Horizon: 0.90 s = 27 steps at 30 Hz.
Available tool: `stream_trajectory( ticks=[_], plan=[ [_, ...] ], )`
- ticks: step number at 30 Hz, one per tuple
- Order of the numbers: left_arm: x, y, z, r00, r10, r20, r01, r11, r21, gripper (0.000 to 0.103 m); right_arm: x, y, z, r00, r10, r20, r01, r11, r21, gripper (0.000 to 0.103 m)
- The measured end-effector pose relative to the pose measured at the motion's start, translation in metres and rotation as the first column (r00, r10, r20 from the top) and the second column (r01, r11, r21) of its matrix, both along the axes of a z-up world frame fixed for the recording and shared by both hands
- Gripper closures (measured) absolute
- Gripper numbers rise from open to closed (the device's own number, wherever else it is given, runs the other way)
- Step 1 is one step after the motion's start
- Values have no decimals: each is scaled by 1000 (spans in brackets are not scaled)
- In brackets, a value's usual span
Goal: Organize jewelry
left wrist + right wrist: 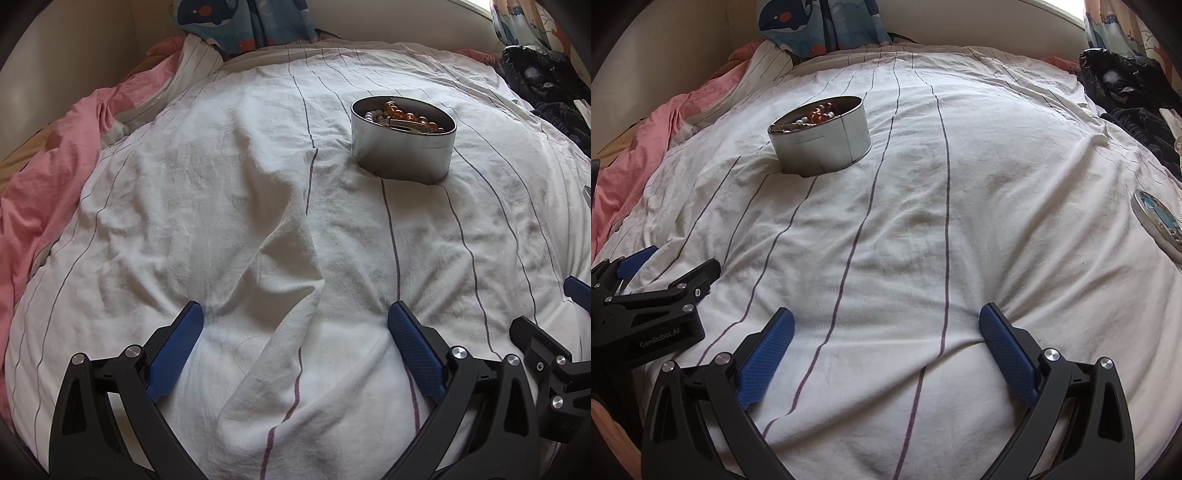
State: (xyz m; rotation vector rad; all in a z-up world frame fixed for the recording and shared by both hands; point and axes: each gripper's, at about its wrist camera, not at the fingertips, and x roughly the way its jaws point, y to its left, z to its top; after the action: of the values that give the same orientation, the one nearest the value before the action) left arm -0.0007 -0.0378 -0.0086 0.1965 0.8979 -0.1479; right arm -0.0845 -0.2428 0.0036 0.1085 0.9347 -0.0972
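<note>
An oval silver tin (402,147) stands on the white striped bedsheet, holding amber beads (406,112), pearls and a metal piece. In the right wrist view the same tin (822,142) sits up and to the left. Its lid (1158,225) lies flat at the right edge of the bed. My left gripper (295,314) is open, low over the sheet, well short of the tin, with nothing between its blue pads. My right gripper (886,314) is open too and holds nothing. Each gripper shows at the edge of the other's view.
A pink blanket (48,177) is bunched along the left side. Dark clothing and a black bag (1123,85) lie at the far right. A blue whale-print cloth (820,26) hangs at the back. A raised fold of sheet (284,240) runs ahead of my left gripper.
</note>
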Motion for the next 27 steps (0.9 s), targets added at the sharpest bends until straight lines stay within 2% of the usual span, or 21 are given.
stream_trajectory(
  ticks=[6, 15, 19, 27],
  plan=[
    [0, 0, 0, 1000, 0, 0, 0, 1000, 0, 7, 1, -4, -1, 1000, -17, -5, 17, 1000, 21, 7],
    [0, 0, 0, 1000, 0, 0, 0, 1000, 1, 7, 1, 7, 1, 1000, 9, -1, -9, 999, -53, 7],
    [0, 0, 0, 1000, 0, 0, 0, 1000, 0, 7, 2, 3, 1, 1000, 11, -3, -11, 1000, -17, 7],
    [0, 0, 0, 1000, 0, 0, 0, 1000, 1, 7, 2, 3, 1, 1000, 12, -4, -12, 1000, -25, 7]
  ],
)
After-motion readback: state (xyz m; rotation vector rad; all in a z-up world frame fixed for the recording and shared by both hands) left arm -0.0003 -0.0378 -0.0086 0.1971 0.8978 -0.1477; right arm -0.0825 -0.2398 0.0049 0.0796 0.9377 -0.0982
